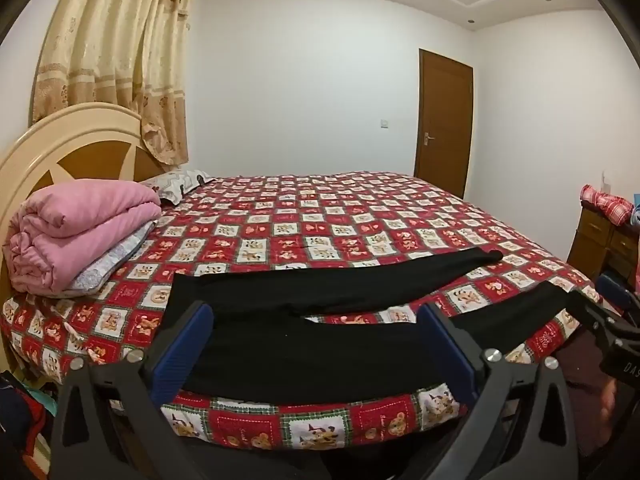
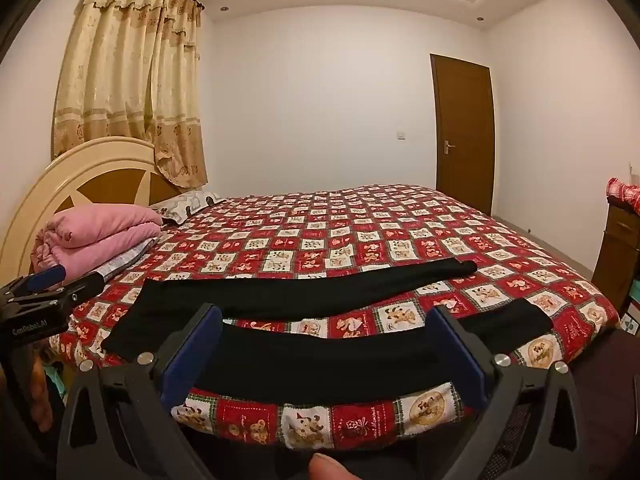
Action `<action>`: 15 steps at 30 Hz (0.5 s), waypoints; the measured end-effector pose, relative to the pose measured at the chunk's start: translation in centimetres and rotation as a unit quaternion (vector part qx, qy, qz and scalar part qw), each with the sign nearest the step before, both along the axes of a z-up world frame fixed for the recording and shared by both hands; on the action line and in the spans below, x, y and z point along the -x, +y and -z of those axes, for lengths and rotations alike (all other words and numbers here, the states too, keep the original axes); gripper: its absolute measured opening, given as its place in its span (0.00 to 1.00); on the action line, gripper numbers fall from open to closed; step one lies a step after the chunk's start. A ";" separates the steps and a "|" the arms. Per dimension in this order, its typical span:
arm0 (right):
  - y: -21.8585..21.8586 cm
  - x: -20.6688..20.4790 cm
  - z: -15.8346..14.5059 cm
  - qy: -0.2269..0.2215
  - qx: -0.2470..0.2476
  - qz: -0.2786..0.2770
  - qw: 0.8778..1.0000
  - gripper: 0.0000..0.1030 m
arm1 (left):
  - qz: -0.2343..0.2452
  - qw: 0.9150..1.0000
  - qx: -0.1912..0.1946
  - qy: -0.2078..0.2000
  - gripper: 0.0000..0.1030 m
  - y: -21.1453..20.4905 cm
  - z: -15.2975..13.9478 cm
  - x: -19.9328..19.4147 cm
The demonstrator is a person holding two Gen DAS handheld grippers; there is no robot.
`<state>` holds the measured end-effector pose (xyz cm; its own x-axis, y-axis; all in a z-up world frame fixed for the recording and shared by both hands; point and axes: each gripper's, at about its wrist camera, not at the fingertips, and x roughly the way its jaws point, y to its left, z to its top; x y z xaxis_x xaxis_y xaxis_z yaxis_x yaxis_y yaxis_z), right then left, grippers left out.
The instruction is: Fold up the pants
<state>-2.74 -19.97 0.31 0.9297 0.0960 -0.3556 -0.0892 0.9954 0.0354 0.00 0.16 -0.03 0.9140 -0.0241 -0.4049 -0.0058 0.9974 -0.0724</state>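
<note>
Black pants (image 1: 304, 340) lie flat on the bed (image 1: 320, 216), waist to the left, two legs spread toward the right; they also show in the right wrist view (image 2: 320, 356). My left gripper (image 1: 316, 320) is open, its blue fingers wide apart above the near leg by the waist. My right gripper (image 2: 328, 320) is open above the near leg further right; it also shows in the left wrist view (image 1: 600, 312). The left gripper shows at the left edge of the right wrist view (image 2: 52, 284). Neither holds cloth.
A folded pink quilt (image 1: 80, 232) and a pillow (image 1: 180, 182) lie by the headboard (image 1: 52, 148). A wooden cabinet (image 1: 604, 240) with red checked cloth stands at the right. A brown door (image 1: 444, 120) is at the back. Clothes lie on the floor at the lower left.
</note>
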 end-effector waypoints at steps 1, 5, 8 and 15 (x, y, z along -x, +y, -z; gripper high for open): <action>0.0 0.0 0.0 0.001 0.000 0.000 1.000 0.99 | 0.000 1.000 -0.005 0.000 1.00 0.0 0.0 0.0; 0.1 -0.1 0.1 0.000 0.004 0.000 1.000 0.99 | 0.000 1.000 -0.007 0.000 1.00 0.2 0.1 -0.1; 0.1 0.0 -0.1 0.001 0.003 0.000 1.000 0.99 | -0.002 1.000 -0.008 0.001 1.00 -0.1 0.2 -0.2; 0.2 -0.2 0.3 0.003 0.004 0.001 1.000 0.99 | 0.001 1.000 -0.017 -0.002 1.00 -0.4 0.5 0.1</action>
<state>-2.59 -19.73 0.00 0.9276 0.0918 -0.3620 -0.0875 0.9958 0.0282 -0.14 -0.20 -0.52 0.9155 -0.0131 -0.4022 -0.0029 0.9992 -0.0393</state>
